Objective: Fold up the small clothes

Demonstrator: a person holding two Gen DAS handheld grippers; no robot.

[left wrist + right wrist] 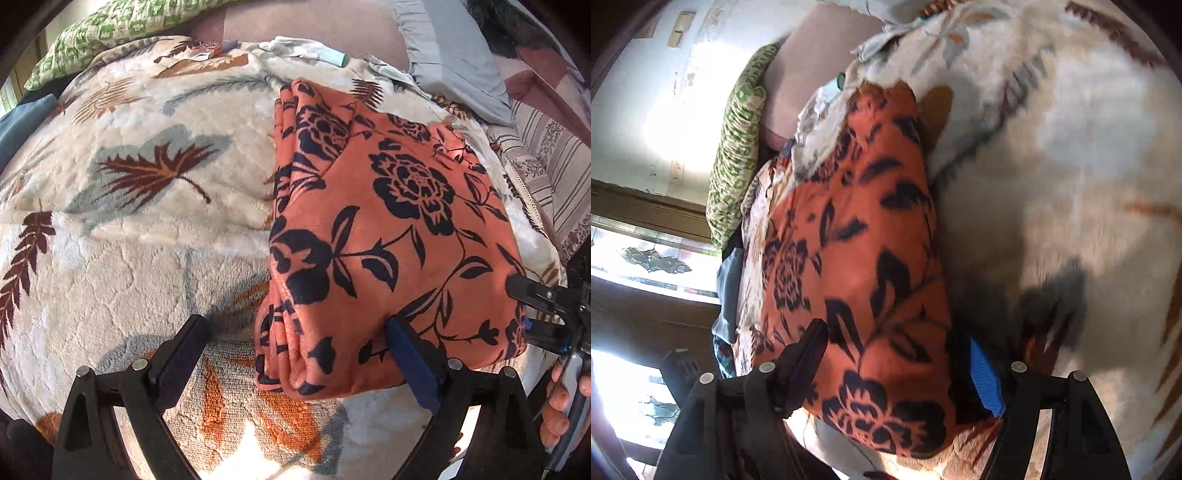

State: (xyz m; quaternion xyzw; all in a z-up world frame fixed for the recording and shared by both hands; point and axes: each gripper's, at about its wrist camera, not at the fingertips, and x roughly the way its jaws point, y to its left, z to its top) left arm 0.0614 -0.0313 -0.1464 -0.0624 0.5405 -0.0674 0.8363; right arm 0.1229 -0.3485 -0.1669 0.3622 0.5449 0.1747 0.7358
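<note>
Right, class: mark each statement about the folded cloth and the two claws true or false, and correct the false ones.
1. The orange cloth has a dark flower print. True.
2. The cloth hangs in the air. False: it lies folded on a cream leaf-print blanket.
3. The left claw stands open. True: one finger is off the cloth and the other lies at its near edge.
4. The right claw has its fingers on either side of the cloth's end. True.
5. A green-patterned pillow lies on top of the cloth. False: it sits apart, at the blanket's far edge.
</note>
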